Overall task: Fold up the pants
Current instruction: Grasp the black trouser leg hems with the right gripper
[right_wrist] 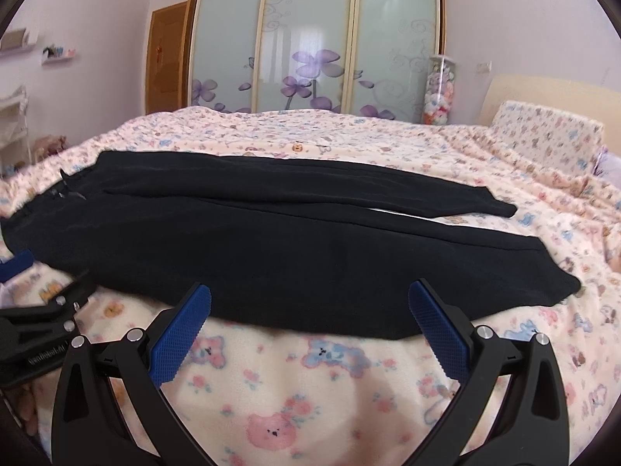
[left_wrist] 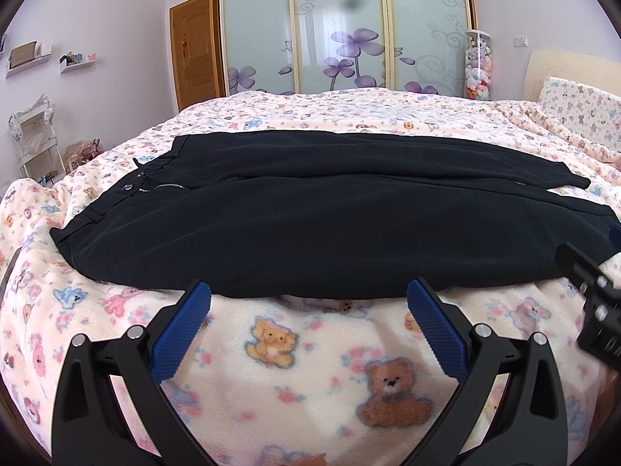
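Black pants (left_wrist: pixel 330 225) lie flat on the bed, waistband and zipper (left_wrist: pixel 163 187) to the left, the two legs running right, the near leg in front of the far one. My left gripper (left_wrist: pixel 308 295) is open, its blue pads at the near edge of the pants, empty. My right gripper (right_wrist: pixel 309 297) is open too, at the near edge of the near leg (right_wrist: pixel 310 264), empty. Each gripper shows at the edge of the other's view: the right one (left_wrist: pixel 597 303) and the left one (right_wrist: pixel 35 330).
The bed has a cream bear-print blanket (left_wrist: pixel 310 369). A pillow (right_wrist: pixel 551 132) and headboard are at the right. A sliding-door wardrobe (left_wrist: pixel 341 27) stands behind, with a wooden door (left_wrist: pixel 194 50) and a white shelf rack (left_wrist: pixel 35 139) at the left.
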A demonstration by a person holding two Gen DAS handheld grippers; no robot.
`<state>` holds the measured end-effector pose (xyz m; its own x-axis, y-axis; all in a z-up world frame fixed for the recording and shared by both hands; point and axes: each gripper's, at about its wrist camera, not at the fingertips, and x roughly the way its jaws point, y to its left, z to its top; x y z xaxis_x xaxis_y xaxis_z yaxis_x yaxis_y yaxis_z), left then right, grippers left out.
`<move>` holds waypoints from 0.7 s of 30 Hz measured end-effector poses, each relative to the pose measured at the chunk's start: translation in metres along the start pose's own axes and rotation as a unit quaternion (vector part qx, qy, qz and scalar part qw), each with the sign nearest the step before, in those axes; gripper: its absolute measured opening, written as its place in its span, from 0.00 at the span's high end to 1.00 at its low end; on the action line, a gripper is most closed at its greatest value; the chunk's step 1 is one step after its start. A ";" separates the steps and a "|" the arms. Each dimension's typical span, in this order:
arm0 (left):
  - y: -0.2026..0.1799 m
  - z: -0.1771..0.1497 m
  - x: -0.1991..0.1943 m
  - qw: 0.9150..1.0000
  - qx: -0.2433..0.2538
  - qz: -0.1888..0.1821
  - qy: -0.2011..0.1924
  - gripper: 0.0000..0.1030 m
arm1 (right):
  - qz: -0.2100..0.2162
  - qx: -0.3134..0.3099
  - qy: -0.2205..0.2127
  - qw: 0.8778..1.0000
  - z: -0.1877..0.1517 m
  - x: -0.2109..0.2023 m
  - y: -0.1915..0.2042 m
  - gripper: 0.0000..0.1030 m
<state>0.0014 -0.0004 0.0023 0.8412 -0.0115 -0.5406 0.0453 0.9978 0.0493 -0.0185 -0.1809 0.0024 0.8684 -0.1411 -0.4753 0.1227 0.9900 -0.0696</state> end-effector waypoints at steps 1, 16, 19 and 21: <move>0.000 0.001 0.000 1.000 -0.001 -0.002 0.000 0.02 | 0.007 0.005 0.002 1.000 0.004 -0.001 -0.003 0.01; 0.030 0.033 0.012 0.999 -0.028 0.009 0.013 0.02 | 0.012 0.083 -0.027 0.996 0.112 0.043 -0.114 0.01; 0.036 0.028 0.016 0.999 -0.035 0.014 0.019 0.02 | -0.022 0.110 0.002 0.994 0.144 0.079 -0.154 0.01; 0.037 0.021 0.020 0.999 -0.030 0.014 0.029 0.02 | -0.032 0.153 0.032 0.987 0.162 0.106 -0.186 0.01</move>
<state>0.0311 0.0350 0.0106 0.8089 0.0179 -0.5877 -0.0108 0.9998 0.0155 0.1285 -0.3792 0.1070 0.8238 -0.1931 -0.5330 0.3237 0.9321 0.1626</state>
